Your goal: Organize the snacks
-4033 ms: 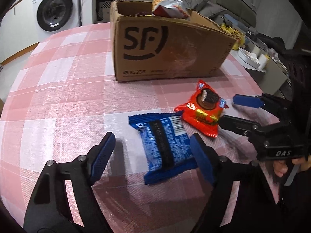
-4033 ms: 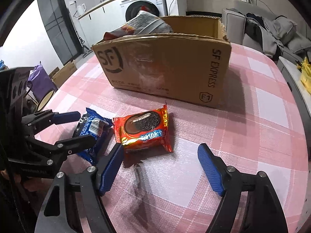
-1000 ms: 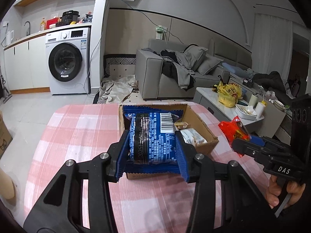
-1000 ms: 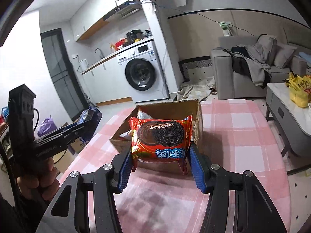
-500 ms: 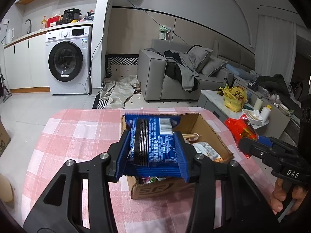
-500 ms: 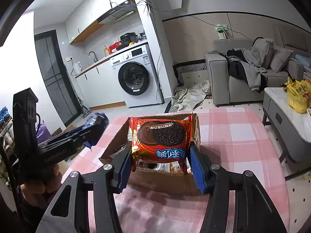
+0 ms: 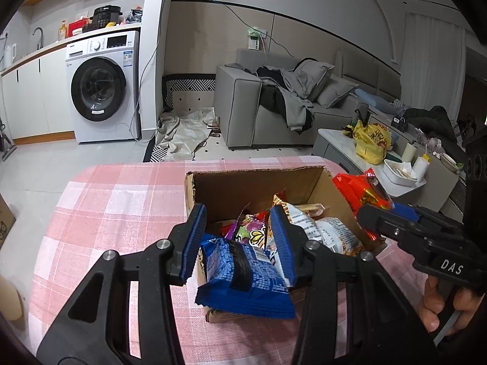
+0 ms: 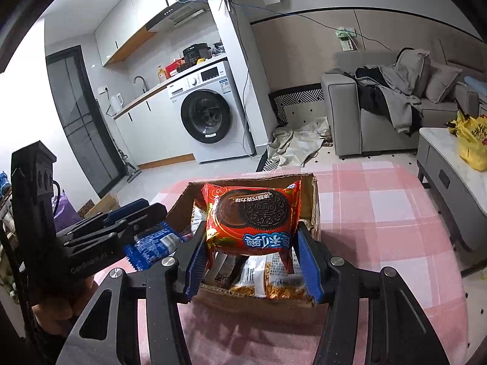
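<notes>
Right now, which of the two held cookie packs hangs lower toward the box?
The blue pack in the left gripper: it droops below the pads. The red pack sits upright in the right gripper.

Two close tool-mounted views, both facing box (image 7: 261, 188)

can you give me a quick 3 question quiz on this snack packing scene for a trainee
1. Which gripper holds the red cookie pack?
A. left
B. right
C. neither

2. True or false: the cardboard box holds no snacks yet.

3. Fill in: the left gripper holds the blue cookie pack over the box's ____ edge, as its own camera sees it.

Key
1. B: the right gripper is clamped on it above the box.
2. False: several snack packets lie inside.
3. near
</notes>
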### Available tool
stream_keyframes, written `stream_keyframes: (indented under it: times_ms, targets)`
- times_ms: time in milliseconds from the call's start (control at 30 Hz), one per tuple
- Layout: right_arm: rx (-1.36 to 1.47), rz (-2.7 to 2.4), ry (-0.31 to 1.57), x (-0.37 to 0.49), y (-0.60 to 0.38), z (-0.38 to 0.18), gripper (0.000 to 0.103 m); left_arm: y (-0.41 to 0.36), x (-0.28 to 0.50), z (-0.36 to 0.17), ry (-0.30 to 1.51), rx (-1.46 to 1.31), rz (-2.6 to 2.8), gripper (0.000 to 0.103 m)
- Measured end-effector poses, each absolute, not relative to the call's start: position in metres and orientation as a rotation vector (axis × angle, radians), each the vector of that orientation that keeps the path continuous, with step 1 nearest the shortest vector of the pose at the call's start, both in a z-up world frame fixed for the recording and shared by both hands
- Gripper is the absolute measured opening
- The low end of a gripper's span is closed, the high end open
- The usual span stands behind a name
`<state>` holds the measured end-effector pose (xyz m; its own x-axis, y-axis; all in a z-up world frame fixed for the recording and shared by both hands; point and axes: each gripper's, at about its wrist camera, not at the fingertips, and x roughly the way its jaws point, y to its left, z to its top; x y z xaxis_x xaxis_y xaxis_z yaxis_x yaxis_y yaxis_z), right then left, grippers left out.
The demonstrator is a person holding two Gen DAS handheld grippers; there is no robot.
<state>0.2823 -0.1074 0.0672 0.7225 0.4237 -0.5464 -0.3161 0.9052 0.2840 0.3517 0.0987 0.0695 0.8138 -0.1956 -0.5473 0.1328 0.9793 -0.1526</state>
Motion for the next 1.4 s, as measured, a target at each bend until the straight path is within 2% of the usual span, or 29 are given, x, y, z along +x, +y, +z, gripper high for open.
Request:
stream_keyframes:
  times_ms: [67,133,200,267,333,433,500,533,900,1400]
  targets:
    - [0.17,0.41,0.66,0.289,-0.105,0.064,0.056,0.099,0.354,0.066,0.595,-0.11,-0.175,0.041]
    - [0.157,0.408,0.662,0.291,-0.102,0.063,0.06,0.098,0.355,0.065,0.604,-0.107,-0.176,0.043]
    - [0.15,0.404,0.648,0.289,-0.103,0.062,0.077,0.099,0.354,0.064,0.61,-0.108,-0.174,0.055]
    - [0.147,0.404,0.634,0.287,-0.105,0.064,0.078,0.102,0.349,0.064,0.597,-0.11,-0.173,0.076]
    - [0.133,0.397,0.629,0.283,-0.107,0.066,0.08,0.102,0.343,0.065,0.58,-0.114,-0.179,0.082]
    - [0.119,0.398,0.617,0.273,-0.112,0.067,0.092,0.1,0.33,0.066,0.581,-0.113,-0.177,0.086]
    - [0.119,0.407,0.612,0.265,-0.114,0.068,0.099,0.102,0.32,0.066,0.579,-0.11,-0.171,0.095]
    - [0.121,0.413,0.61,0.261,-0.116,0.068,0.101,0.103,0.315,0.066,0.571,-0.108,-0.167,0.103]
    - [0.106,0.449,0.51,0.209,-0.122,0.063,0.103,0.111,0.246,0.054,0.526,-0.096,-0.148,0.103]
    - [0.076,0.449,0.465,0.164,-0.119,0.024,0.103,0.112,0.194,0.017,0.45,-0.102,-0.132,0.103]
